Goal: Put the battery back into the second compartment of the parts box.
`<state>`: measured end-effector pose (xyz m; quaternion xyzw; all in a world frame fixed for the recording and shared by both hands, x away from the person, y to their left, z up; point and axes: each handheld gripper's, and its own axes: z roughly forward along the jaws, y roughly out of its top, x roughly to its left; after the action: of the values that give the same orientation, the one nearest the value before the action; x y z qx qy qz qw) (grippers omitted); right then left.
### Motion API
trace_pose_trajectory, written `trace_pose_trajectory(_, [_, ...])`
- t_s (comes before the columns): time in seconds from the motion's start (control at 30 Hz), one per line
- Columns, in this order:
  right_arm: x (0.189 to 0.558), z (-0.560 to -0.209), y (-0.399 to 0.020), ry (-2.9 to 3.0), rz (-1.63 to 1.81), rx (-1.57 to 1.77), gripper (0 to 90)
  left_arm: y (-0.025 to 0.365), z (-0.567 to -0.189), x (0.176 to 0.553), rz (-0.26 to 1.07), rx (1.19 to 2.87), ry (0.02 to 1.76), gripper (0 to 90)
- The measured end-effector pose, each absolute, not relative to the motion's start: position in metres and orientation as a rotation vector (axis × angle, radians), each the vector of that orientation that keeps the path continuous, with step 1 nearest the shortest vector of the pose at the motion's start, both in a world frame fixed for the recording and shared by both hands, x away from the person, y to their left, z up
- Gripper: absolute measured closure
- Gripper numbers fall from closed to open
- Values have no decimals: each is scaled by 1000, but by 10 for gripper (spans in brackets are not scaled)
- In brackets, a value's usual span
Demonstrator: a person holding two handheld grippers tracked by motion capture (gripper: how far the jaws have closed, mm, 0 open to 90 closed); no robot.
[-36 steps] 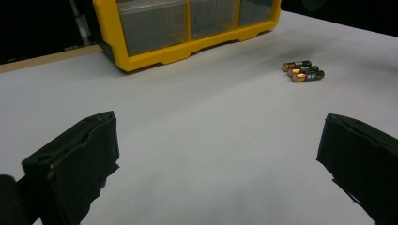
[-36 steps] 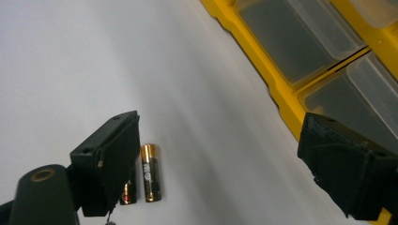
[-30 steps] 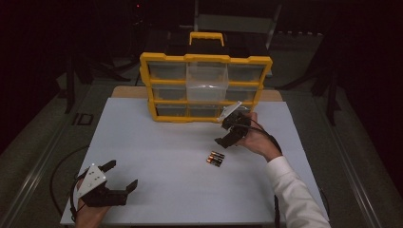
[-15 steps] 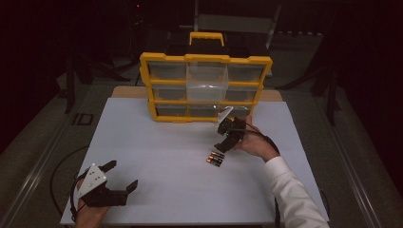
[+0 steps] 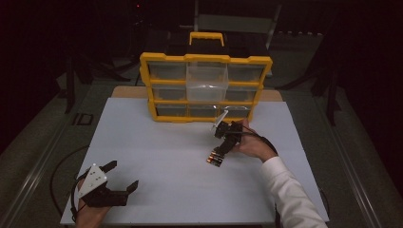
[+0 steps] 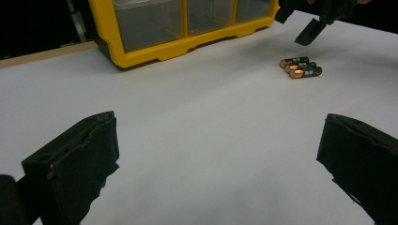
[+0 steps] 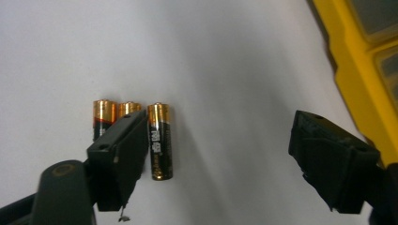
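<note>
Batteries (image 5: pixel 215 158), three of them with copper ends and black bodies, lie side by side and touching on the white bench (image 5: pixel 157 156), a little in front of the yellow drawer organiser (image 5: pixel 206 88) that stands at the far edge. From the right tool's own view they rest parallel (image 7: pixel 158 140), the leftmost two partly hidden behind that tool's left jaw. The right tool (image 5: pixel 222 148) hangs tilted just above them, held in the person's right hand (image 5: pixel 252 143) with a white sleeve (image 5: pixel 290 199) behind it. Its jaws are spread, having just been closing a little, and they grip nothing; one battery sits in the gap beside the left jaw, untouched as far as I can see. Over at the near left corner of the bench, well apart from the batteries, the left tool (image 5: pixel 124 176) rests low with its jaws spread wide and empty. From its view the batteries (image 6: pixel 301 68) lie far off, with the right tool (image 6: pixel 313 21) above them.
</note>
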<state>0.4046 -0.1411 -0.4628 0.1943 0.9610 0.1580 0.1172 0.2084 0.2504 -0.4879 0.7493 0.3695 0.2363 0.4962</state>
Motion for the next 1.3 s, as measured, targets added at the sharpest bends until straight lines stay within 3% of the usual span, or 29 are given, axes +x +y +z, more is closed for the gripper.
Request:
trace_pose_trajectory(0.13, [403, -467, -139, 2852, 444, 565, 252, 250, -488, 208, 572, 1815, 895, 1])
trace_pose_trajectory(0.2, [402, -471, -138, 2894, 421, 524, 354, 250, -488, 208, 572, 1816, 895, 1])
trace_pose_trajectory(0.27, [401, -472, -138, 2908, 414, 520, 354, 250, -488, 208, 572, 1816, 895, 1])
trace_pose_trajectory(0.3, [400, -475, -137, 2935, 421, 524, 485, 250, -488, 208, 572, 1817, 895, 1])
trace_pose_trajectory(0.4, [400, -480, -137, 2972, 408, 524, 581, 250, -489, 209, 571, 1817, 895, 1])
trace_pose_trajectory(0.6, [399, -488, -136, 3007, 368, 523, 704, 250, -489, 209, 570, 1819, 895, 1])
trace_pose_trajectory(0.67, [400, -490, -136, 3011, 363, 504, 704, 250, -489, 209, 570, 1819, 895, 1])
trace_pose_trajectory(0.7, [399, -494, -134, 3017, 344, 507, 751, 250, -489, 208, 571, 1820, 894, 1])
trace_pose_trajectory(1.3, [400, -492, -134, 3023, 345, 495, 768, 250, -488, 208, 573, 1818, 895, 1])
